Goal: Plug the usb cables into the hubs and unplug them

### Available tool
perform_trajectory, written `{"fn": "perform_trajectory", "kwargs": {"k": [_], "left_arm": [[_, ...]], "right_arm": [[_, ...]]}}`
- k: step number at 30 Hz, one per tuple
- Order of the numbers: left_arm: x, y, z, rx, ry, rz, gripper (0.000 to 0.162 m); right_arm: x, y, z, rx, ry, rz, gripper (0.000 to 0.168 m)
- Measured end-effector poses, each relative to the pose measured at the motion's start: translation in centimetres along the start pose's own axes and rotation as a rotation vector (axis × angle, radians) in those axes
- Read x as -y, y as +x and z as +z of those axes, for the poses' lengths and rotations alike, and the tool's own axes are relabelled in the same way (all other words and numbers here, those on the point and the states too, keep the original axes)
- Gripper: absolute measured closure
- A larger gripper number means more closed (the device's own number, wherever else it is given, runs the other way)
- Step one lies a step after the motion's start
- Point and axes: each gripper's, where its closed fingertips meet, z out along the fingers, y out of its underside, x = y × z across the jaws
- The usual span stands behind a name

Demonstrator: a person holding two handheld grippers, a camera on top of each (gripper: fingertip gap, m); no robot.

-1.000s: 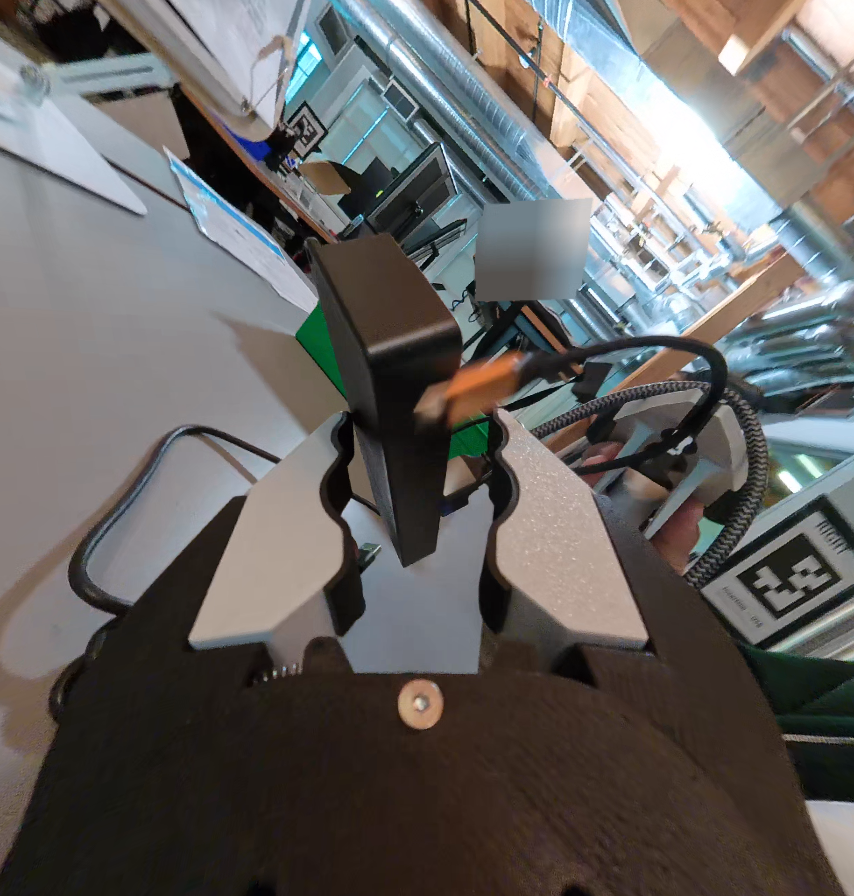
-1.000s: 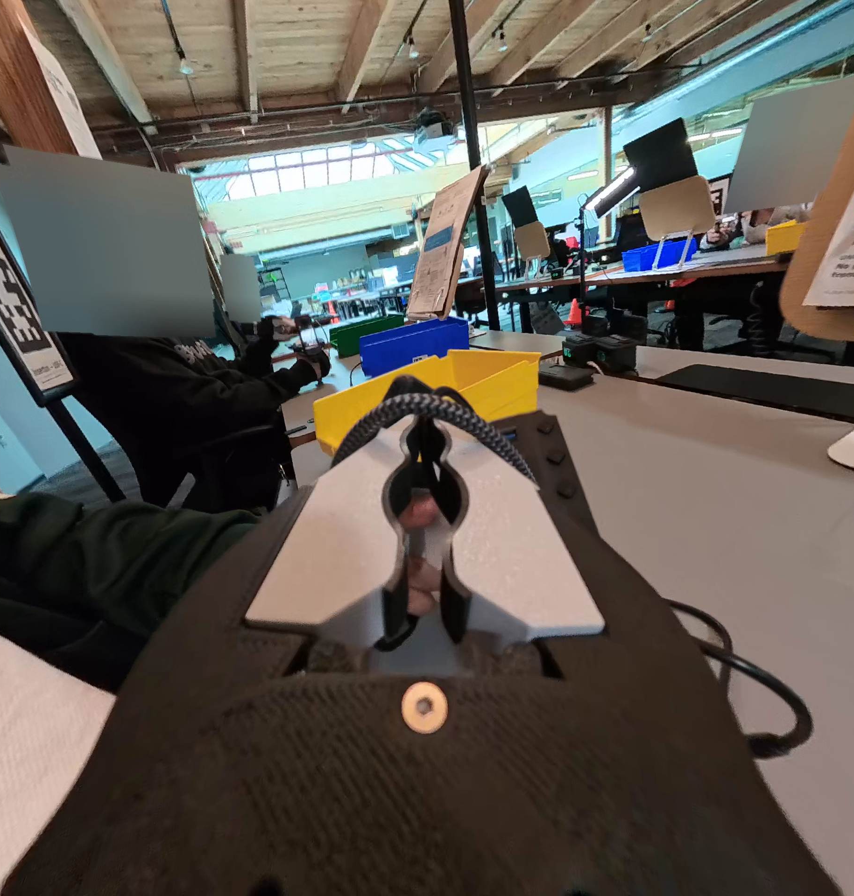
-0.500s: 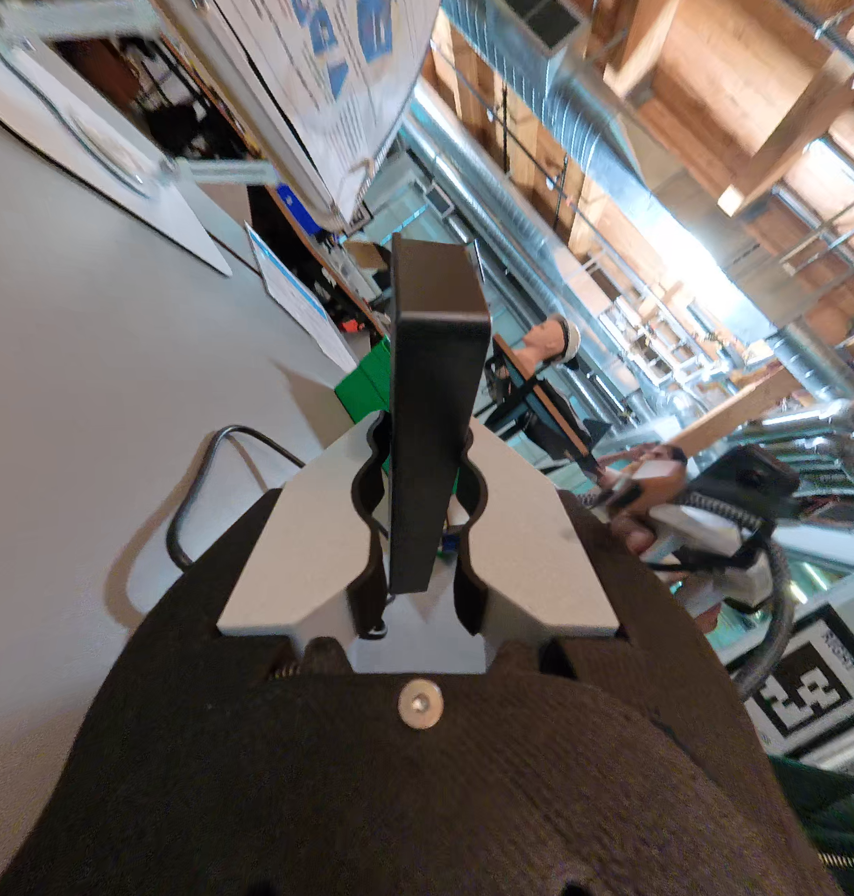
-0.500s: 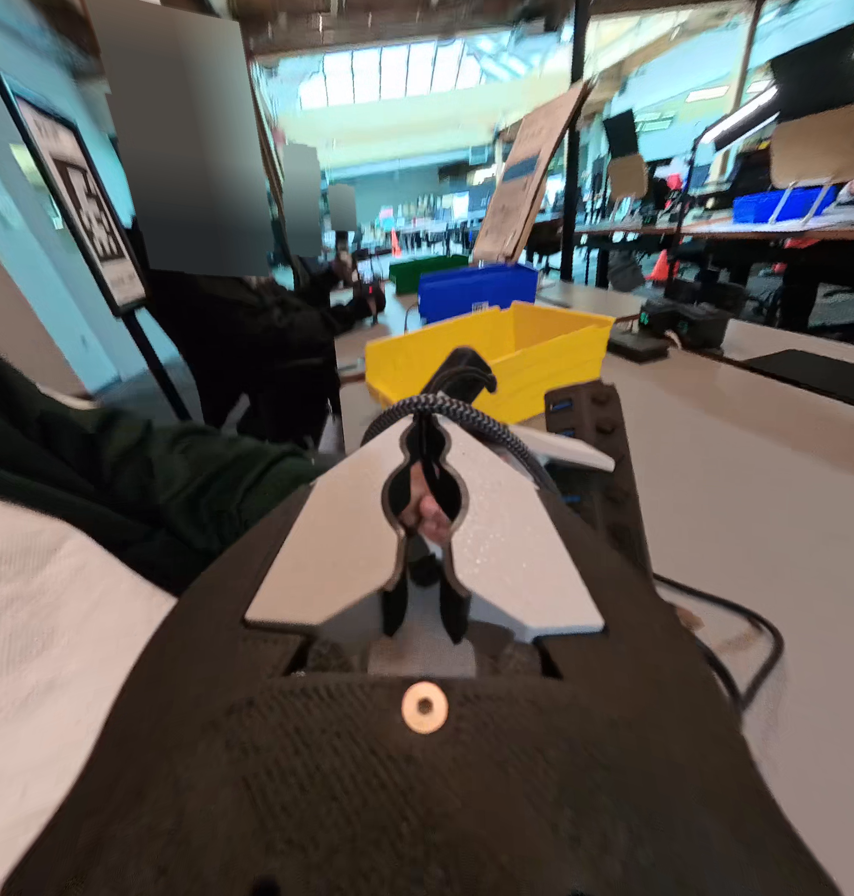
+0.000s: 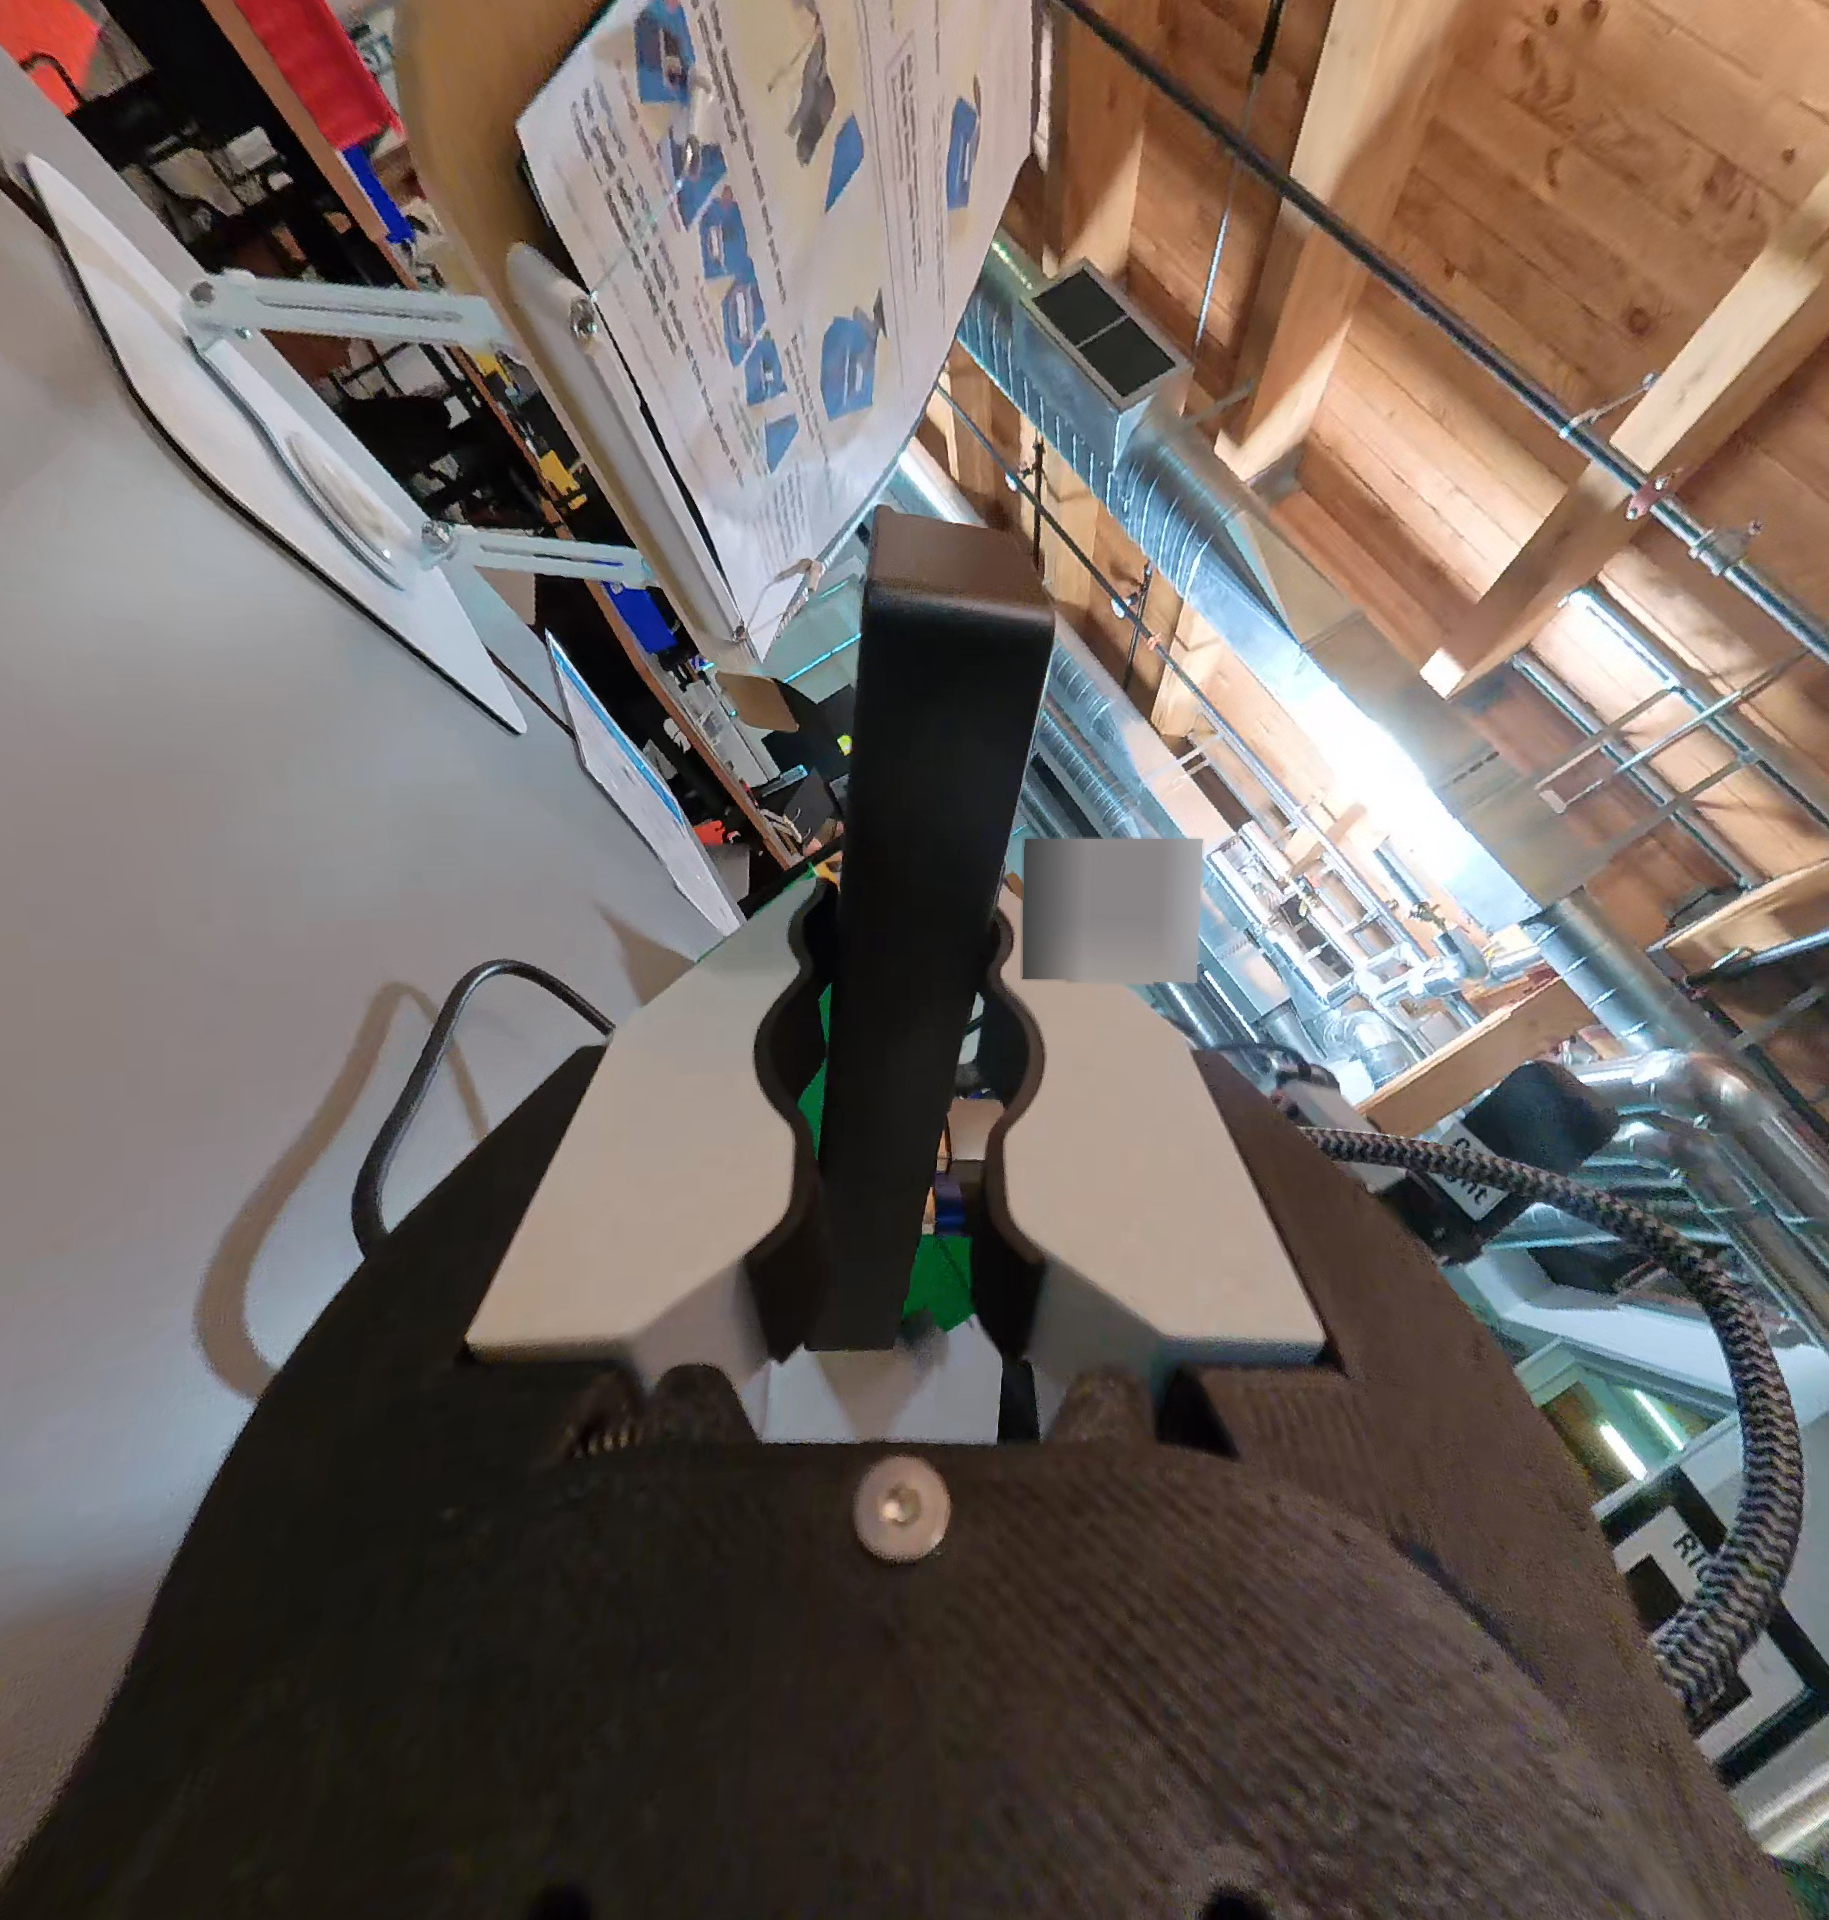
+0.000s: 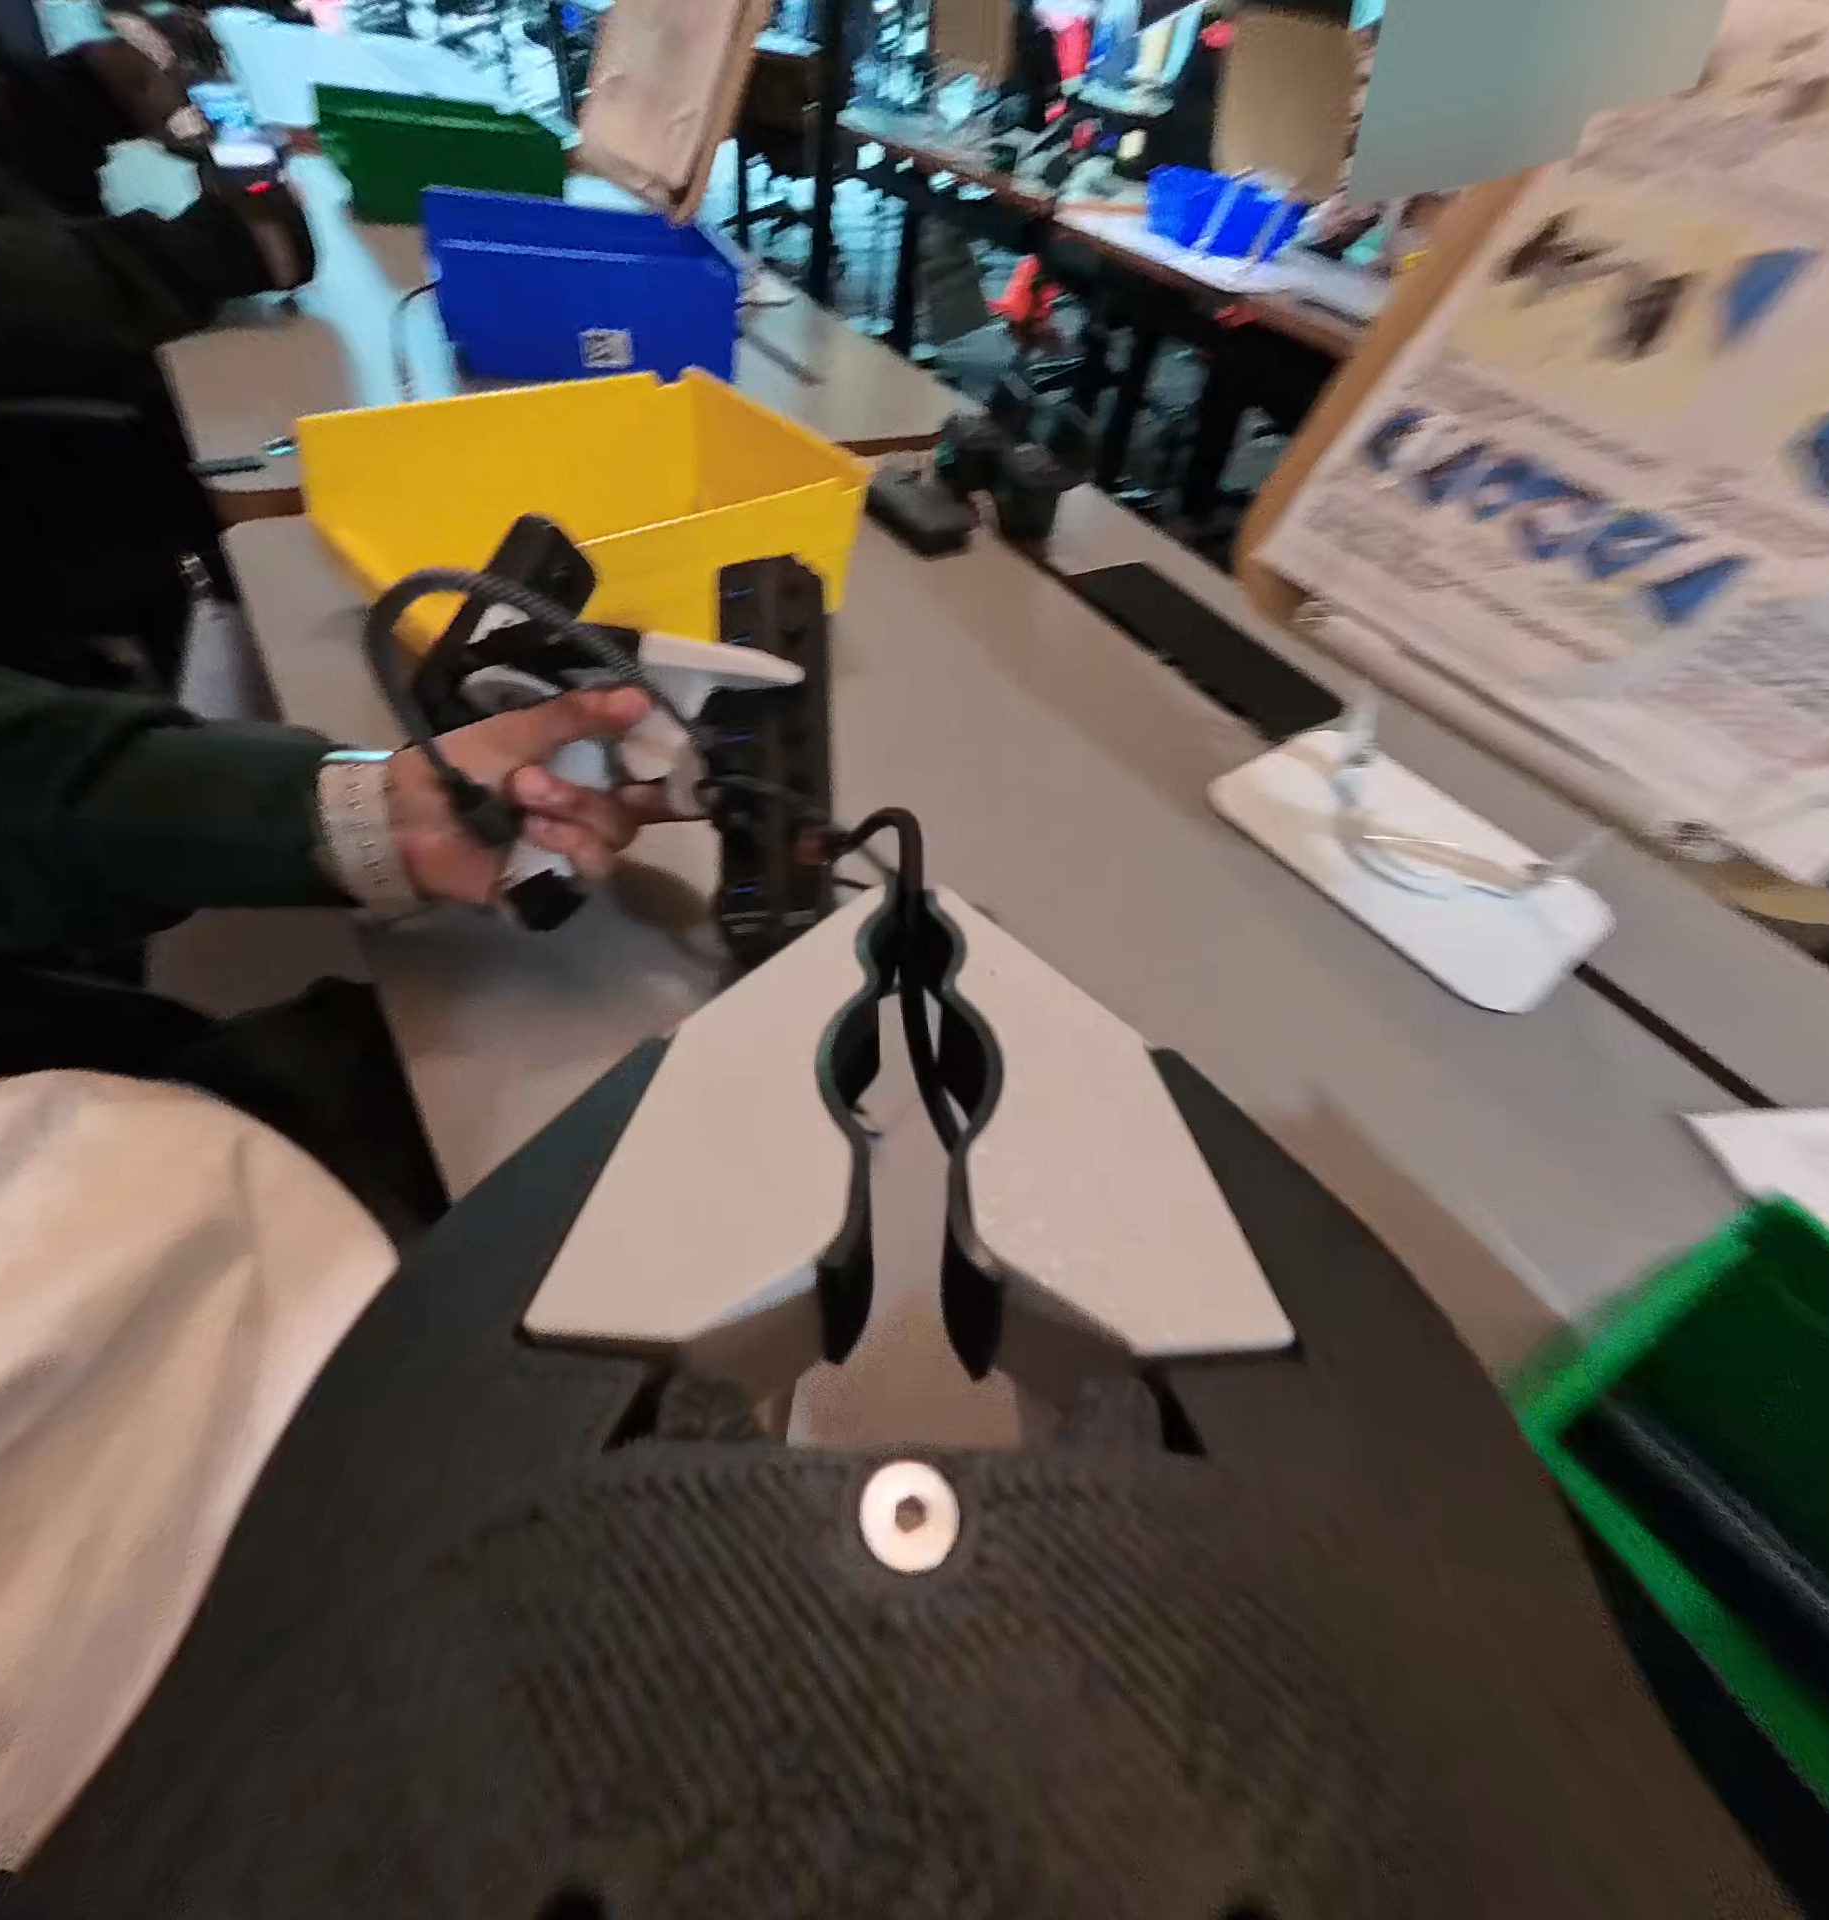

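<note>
Left wrist view: the left gripper point(image 5: 905, 1132) has its 2 fingers point(image 5: 671, 1153) clamped on the black hub point(image 5: 931, 914), which stands lengthwise out of them, lifted clear of the bench point(image 5: 162, 831); I judge this steadies it for plugging. The tool tips steeply upward toward the ceiling.

Right wrist view: the right gripper point(image 6: 908, 1049) has its fingers point(image 6: 744, 1132) nearly together, pinching a thin black usb cable point(image 6: 905, 883) that runs to the hub point(image 6: 775, 727), upright above the bench middle. A hand point(image 6: 515, 800) holds the other tool there. This tool points level, forward.
</note>
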Motion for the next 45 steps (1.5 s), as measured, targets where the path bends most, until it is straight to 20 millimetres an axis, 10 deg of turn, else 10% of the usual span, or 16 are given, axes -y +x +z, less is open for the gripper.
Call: {"fn": "perform_trajectory", "kwargs": {"k": [1,13,22,29,33,39,45], "left_arm": [[-0.2,0.1,0.1,-0.003,-0.009,0.006,0.140],[-1.7,0.2,0.5,-0.007,-0.062,0.007,0.139],[-2.0,0.0,0.6,-0.004,-0.079,-0.012,0.140],[-2.0,0.1,0.6,-0.016,-0.079,-0.022,0.140],[-2.1,0.1,0.6,-0.018,-0.083,-0.020,0.140],[-2.3,0.0,0.7,-0.013,-0.091,-0.025,0.140],[-2.4,0.1,0.7,-0.013,-0.095,-0.023,0.140]], "right_arm": [[0.3,1.5,-1.4,-0.054,0.011,-0.003,0.167],[-2.1,13.4,-14.8,-0.413,0.164,0.131,0.167],[-6.5,14.8,-15.5,-0.221,0.299,0.356,0.166],[-15.1,17.2,-13.7,-0.270,0.090,0.695,0.166],[-19.4,19.7,-15.5,-0.485,-0.036,0.816,0.126],[-17.4,21.2,-18.1,-0.694,-0.098,0.647,0.120],[-9.2,18.5,-15.3,-0.639,-0.036,0.357,0.119]]}}
